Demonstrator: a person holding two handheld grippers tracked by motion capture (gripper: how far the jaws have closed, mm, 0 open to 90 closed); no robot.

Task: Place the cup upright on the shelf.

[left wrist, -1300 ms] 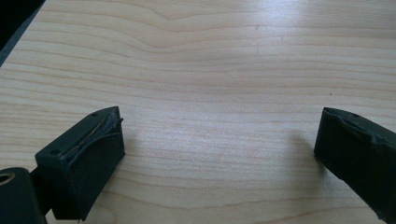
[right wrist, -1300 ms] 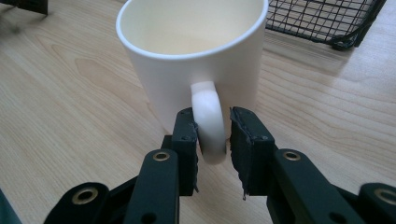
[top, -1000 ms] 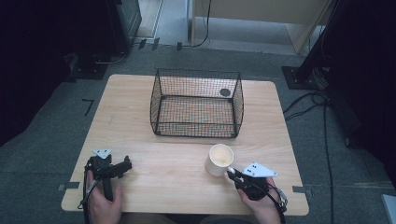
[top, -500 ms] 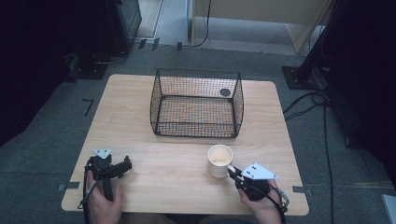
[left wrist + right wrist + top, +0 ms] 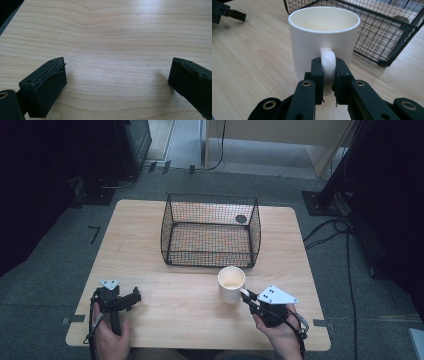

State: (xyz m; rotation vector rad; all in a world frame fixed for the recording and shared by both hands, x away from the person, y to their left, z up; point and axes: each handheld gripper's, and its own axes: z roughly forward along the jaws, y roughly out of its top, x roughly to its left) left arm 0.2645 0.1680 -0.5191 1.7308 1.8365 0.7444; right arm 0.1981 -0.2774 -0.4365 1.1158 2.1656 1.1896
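Near the table's (image 5: pixel 150 270) right edge, the right gripper (image 5: pixel 328 72) clamps the white mug's (image 5: pixel 319 37) handle before the wire basket (image 5: pixel 210 230), while the left gripper (image 5: pixel 117 75) rests with jaws spread.

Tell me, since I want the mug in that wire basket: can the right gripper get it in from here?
Probably yes. The right gripper grips the white mug by its handle, and the wire basket just behind is open-topped.

Your right tongs (image 5: pixel 328 75) are clamped tight, jaws nearly together, with your hand gripping the body from below. Your left tongs (image 5: pixel 117 75) lie low with jaws spread wide apart.
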